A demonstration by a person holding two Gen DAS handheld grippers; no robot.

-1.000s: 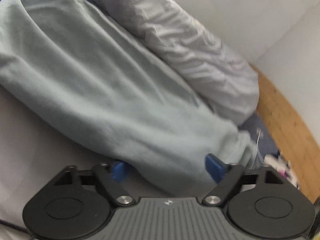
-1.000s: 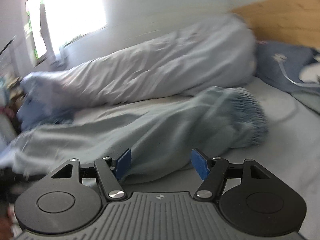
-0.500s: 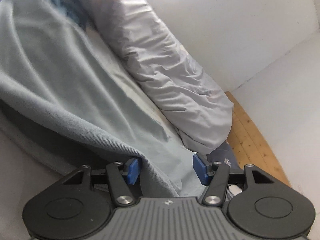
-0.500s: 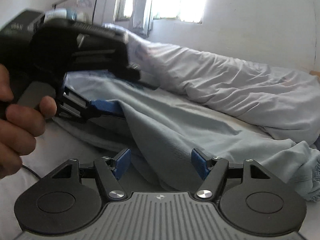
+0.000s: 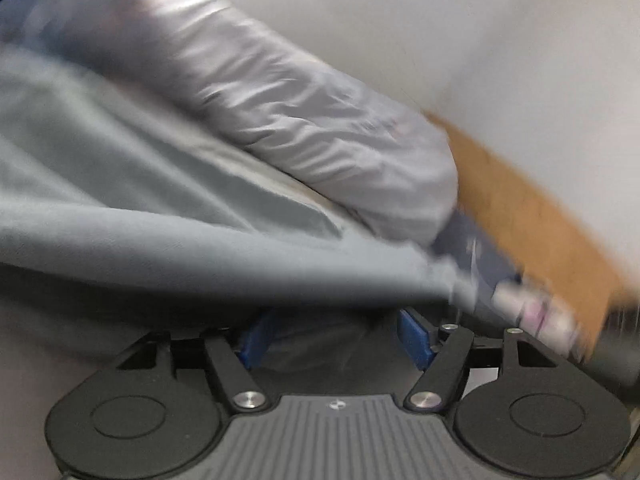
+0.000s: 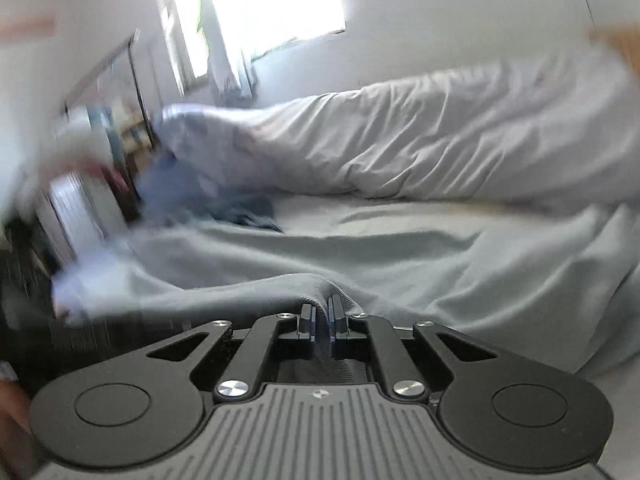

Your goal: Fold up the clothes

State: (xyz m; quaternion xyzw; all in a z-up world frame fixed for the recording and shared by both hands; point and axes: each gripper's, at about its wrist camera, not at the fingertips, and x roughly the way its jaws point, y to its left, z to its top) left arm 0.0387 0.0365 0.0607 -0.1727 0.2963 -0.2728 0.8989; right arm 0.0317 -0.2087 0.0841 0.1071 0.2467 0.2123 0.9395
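Note:
A light blue-grey garment (image 5: pixel 132 184) lies spread on the bed. In the left wrist view its folded edge hangs across just above my left gripper (image 5: pixel 336 336), whose blue pads (image 5: pixel 414 334) stand wide apart with cloth draped between them. In the right wrist view my right gripper (image 6: pixel 321 320) is shut on a pinched ridge of the same garment (image 6: pixel 400 256), which stretches away across the bed. Both views are motion-blurred.
A rolled white duvet (image 5: pixel 304 120) (image 6: pixel 400 140) lies along the wall behind the garment. A wooden headboard (image 5: pixel 532 216) and a dark blue pillow (image 5: pixel 476 256) are at the right. A darker blue cloth (image 6: pixel 224 200) lies near the bed's far end, by a window (image 6: pixel 260 8) and clutter.
My right gripper has closed on a ridge of the garment; it was open half a second ago. The left gripper stays open and has swung, with the garment's edge now across its pads.

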